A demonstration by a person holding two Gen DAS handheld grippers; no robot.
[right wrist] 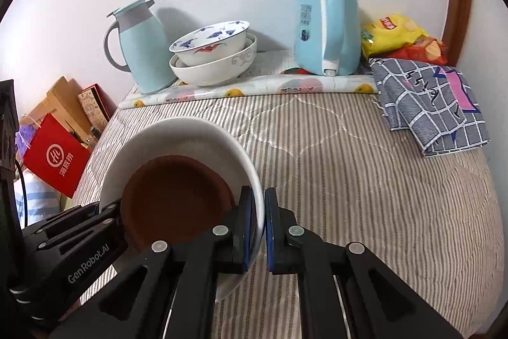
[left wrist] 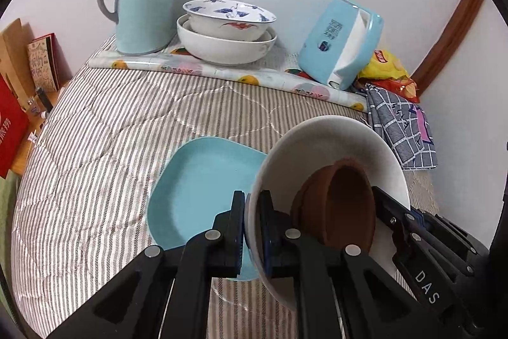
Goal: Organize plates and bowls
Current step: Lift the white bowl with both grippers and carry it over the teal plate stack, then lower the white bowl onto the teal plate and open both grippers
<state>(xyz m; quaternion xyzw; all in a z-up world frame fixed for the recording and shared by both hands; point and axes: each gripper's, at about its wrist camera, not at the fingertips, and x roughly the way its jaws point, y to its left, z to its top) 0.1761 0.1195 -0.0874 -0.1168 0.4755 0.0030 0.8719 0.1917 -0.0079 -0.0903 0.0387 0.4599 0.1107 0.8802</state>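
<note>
A white bowl with a brown bowl nested inside it hangs tilted above the striped quilt, held from both sides. My left gripper is shut on its left rim. My right gripper is shut on the opposite rim of the same white bowl, with the brown bowl lying against the inner wall. A light blue square plate lies on the quilt just below and left of the bowl. At the back, a blue-patterned bowl sits inside a larger white bowl.
Along the wall stand a light blue thermos jug and a blue kettle, with a yellow snack bag beside it. A checked cloth lies at the right. A red bag and boxes sit beyond the quilt's left edge.
</note>
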